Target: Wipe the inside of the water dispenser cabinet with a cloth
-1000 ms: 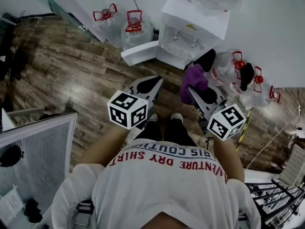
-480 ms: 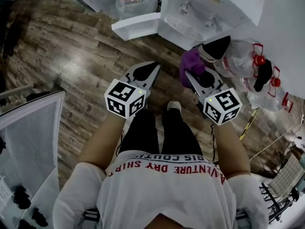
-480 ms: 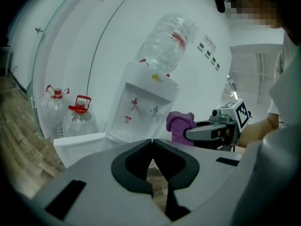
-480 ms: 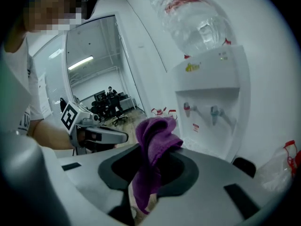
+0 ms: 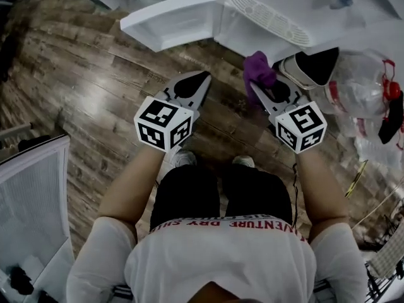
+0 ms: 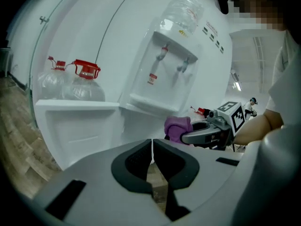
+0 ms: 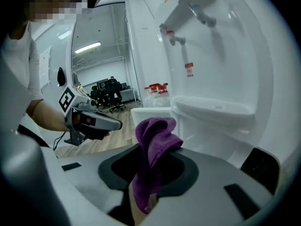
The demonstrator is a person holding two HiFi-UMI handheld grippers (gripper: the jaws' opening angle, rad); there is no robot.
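the person has stepped closer, so the right gripper [image 5: 260, 92], jaws pinching the purple cloth [image 5: 257, 68], now nears the water dispenser [image 5: 278, 14] by its open door [image 5: 170, 21], ready to start wiping; the left gripper [image 5: 203, 77] has its jaws pressed together, empty.

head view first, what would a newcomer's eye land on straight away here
The purple cloth stands out most, pinched in the right gripper and held close in front of the white water dispenser, whose lower door is swung open over the wood floor. Next come the black-and-white marker cubes on both grippers, with the left gripper shut on nothing alongside.
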